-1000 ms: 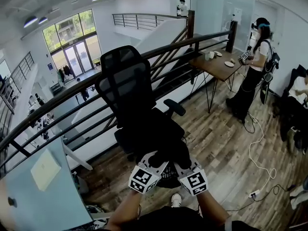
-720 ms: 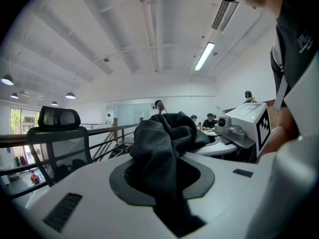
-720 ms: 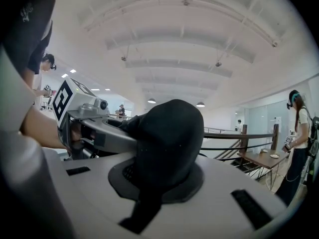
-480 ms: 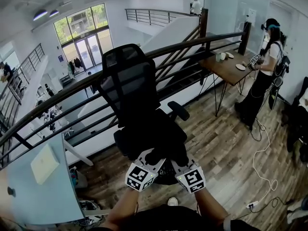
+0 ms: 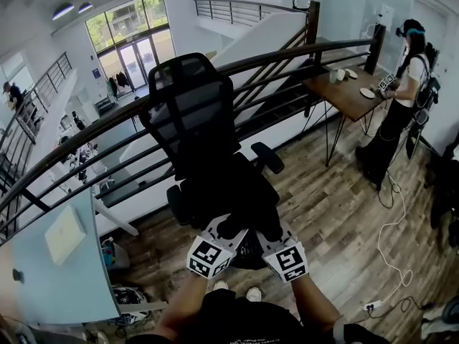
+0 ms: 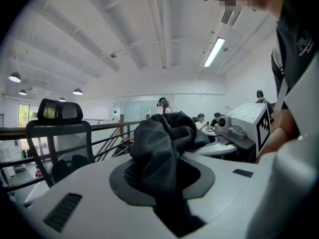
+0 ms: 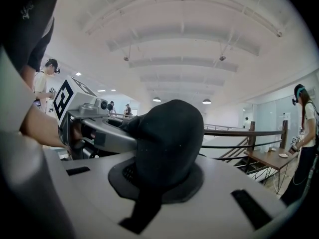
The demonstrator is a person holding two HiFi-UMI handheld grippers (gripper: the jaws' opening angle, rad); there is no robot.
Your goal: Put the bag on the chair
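Observation:
A black mesh-backed office chair (image 5: 190, 113) stands in front of me by the railing, and it shows again at the left of the left gripper view (image 6: 60, 133). The black bag (image 5: 233, 199) hangs low over its seat; I cannot tell whether it rests on the seat. My left gripper (image 5: 221, 229) is shut on a bunch of the bag's dark fabric (image 6: 162, 143). My right gripper (image 5: 275, 235) is shut on another rounded fold of the bag (image 7: 169, 133). The two grippers sit close together at the bag's near edge. The fabric hides the pads of both.
A dark railing (image 5: 287, 56) runs behind the chair above a stairwell. A wooden table (image 5: 344, 92) with dishes stands at the right, with a person (image 5: 401, 99) beside it. A pale blue desk (image 5: 57, 264) is at my left. A white cable and power strip (image 5: 373, 305) lie on the wood floor.
Both grippers keep their hold on the bag and have hardly moved. The head view has swung a little, so the chair sits closer to the middle and the person at the table further right.

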